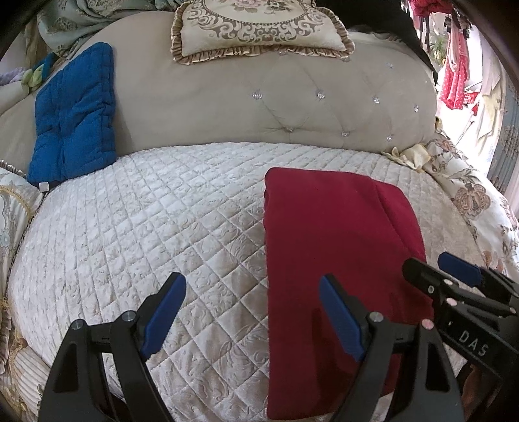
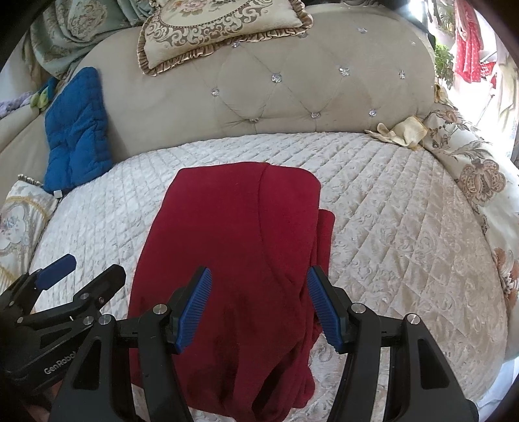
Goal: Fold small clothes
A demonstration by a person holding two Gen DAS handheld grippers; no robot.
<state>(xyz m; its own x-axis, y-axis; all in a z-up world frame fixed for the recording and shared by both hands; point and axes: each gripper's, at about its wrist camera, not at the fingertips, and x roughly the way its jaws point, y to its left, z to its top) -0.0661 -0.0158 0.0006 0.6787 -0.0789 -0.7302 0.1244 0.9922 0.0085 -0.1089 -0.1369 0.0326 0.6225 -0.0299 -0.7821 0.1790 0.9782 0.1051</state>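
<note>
Left wrist view: the left gripper (image 1: pixel 251 311) hangs with fingers spread, empty, above the quilted bed cover (image 1: pixel 146 227). The red garment (image 1: pixel 331 259) lies right of its centreline, long axis running away toward the tufted headboard (image 1: pixel 259 113).

Right wrist view: the right gripper (image 2: pixel 258 310) (nearer, in my judgement) straddles the garment with fingers released. Only this view shows its bunched right edge.

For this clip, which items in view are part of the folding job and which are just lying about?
Job: red garment, left gripper and right gripper, both open and empty.
Lying about: blue cushion, ornate frilled pillow, cream cloth by the headboard.
</note>
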